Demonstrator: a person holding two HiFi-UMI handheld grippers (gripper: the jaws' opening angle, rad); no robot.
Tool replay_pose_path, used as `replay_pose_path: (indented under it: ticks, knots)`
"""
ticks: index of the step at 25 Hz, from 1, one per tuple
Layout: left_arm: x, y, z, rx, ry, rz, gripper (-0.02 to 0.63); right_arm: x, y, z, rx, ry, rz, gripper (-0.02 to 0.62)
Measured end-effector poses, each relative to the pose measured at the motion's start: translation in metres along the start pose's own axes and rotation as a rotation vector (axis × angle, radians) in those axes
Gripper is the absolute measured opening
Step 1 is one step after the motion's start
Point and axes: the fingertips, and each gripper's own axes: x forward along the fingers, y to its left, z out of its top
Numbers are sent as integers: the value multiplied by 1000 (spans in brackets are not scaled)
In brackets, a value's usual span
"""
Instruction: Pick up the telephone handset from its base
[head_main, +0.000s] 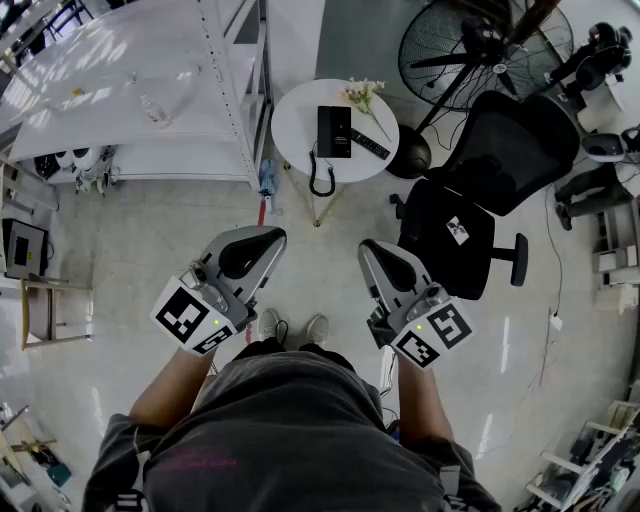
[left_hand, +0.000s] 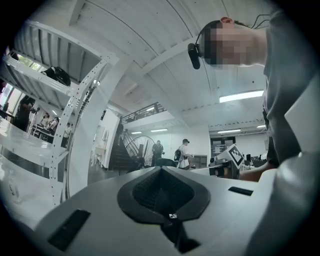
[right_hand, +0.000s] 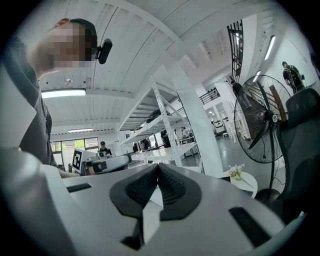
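The black telephone (head_main: 334, 131) lies on a small round white table (head_main: 295, 125) ahead of me, its coiled cord (head_main: 320, 180) hanging over the near edge. The handset rests on the base. My left gripper (head_main: 268, 236) and right gripper (head_main: 367, 248) are held level at waist height, well short of the table, side by side. Both have their jaws shut with nothing between them. In the left gripper view the left gripper (left_hand: 161, 169) faces the room, with no telephone in sight. From the right gripper view, the right gripper (right_hand: 159, 166) points past the table (right_hand: 248, 183) at lower right.
A black remote (head_main: 370, 143) and a small bunch of flowers (head_main: 362, 95) share the table. A black office chair (head_main: 480, 190) and a standing fan (head_main: 480, 50) stand to the right. White shelving (head_main: 150, 100) stands to the left. Several people stand far off.
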Motion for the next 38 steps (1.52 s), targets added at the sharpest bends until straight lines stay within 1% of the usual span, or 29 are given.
replay_pose_path:
  ticks: [11,17,23,32,38]
  knots:
    - [16,-12,-4,5,-5,15,13,-13,-17,3,27,-19,13,20]
    - [35,-36,-13,16,-11,30,14,-41,-35,-1,27,-11,36,20]
    - [44,-57,-27,16,6,53,14,-63,-48,-8,36,-2,59,20]
    - [65,-51,-30,20,18,71,14,-67,-75,-4,51,2,60,20]
    - [86,-24,-37,8,20,64,14,-47,-103,-3,60,16,42,20]
